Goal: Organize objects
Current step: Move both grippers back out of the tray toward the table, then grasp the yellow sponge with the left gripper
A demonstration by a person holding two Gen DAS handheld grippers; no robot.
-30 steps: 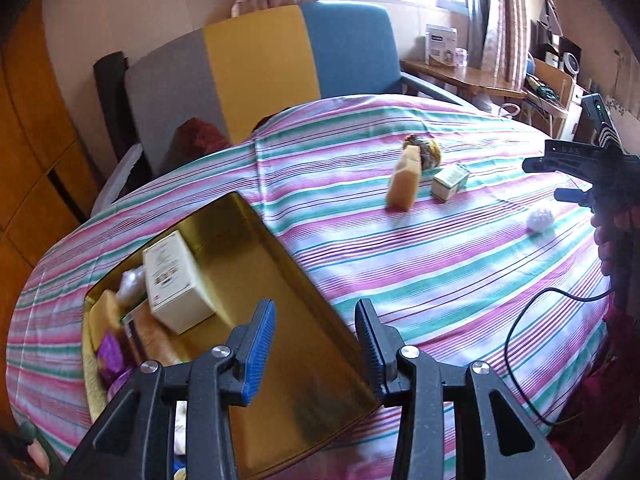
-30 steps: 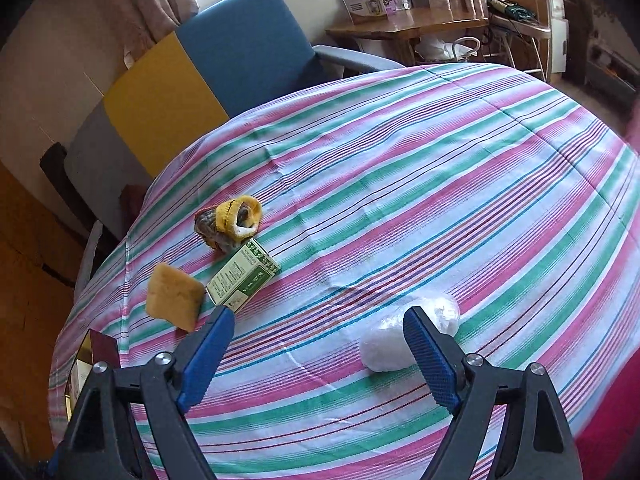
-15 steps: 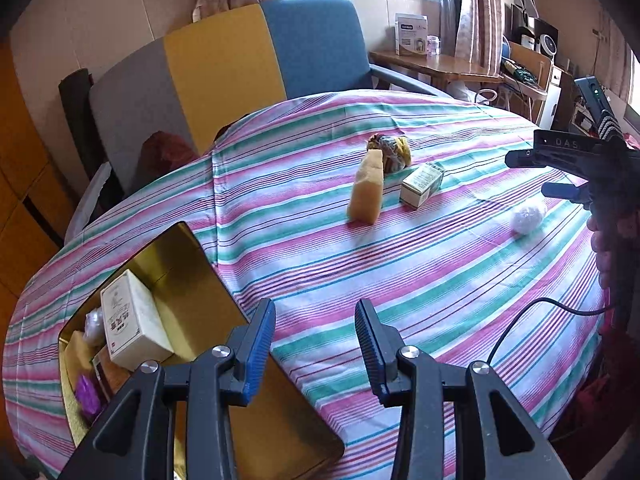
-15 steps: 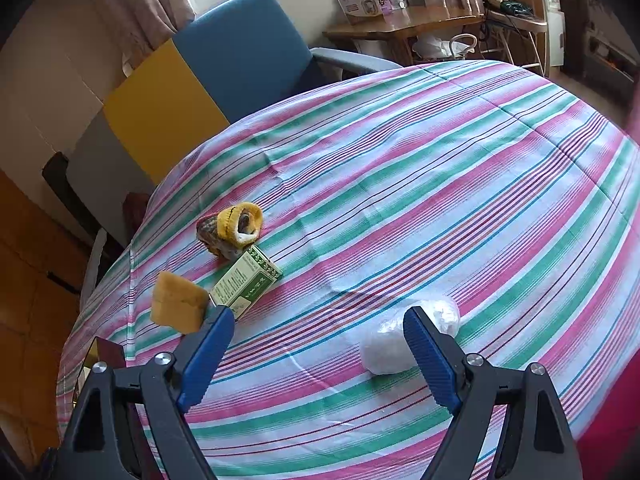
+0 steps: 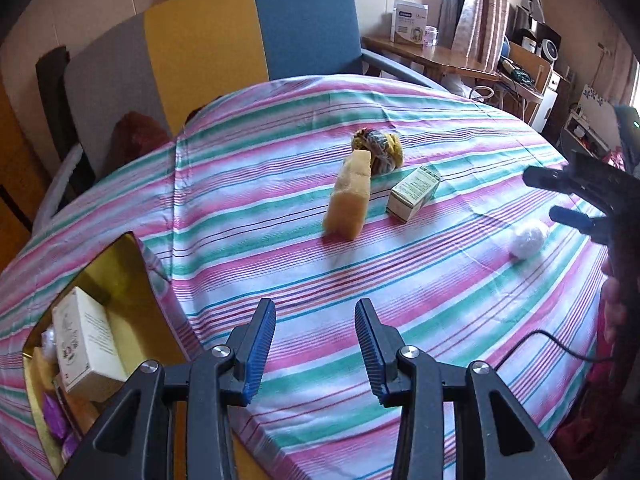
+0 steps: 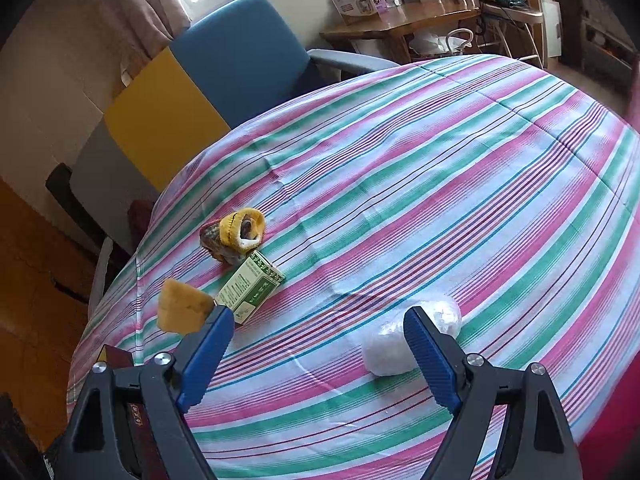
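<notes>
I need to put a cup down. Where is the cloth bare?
Bare: the broad stripes beyond the white bundle, and the patch between the sponge and gold tin. Crowded: sponge, green box and yarn sit bunched.

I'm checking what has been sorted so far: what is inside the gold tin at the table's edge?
In the gold tin a white box stands beside purple packets and something yellowish. The left gripper's arm covers the tin's near part, so anything there is hidden.

Home: striped tablecloth (image 5: 280, 240), armchair (image 5: 304, 28), curtains (image 5: 476, 4).
</notes>
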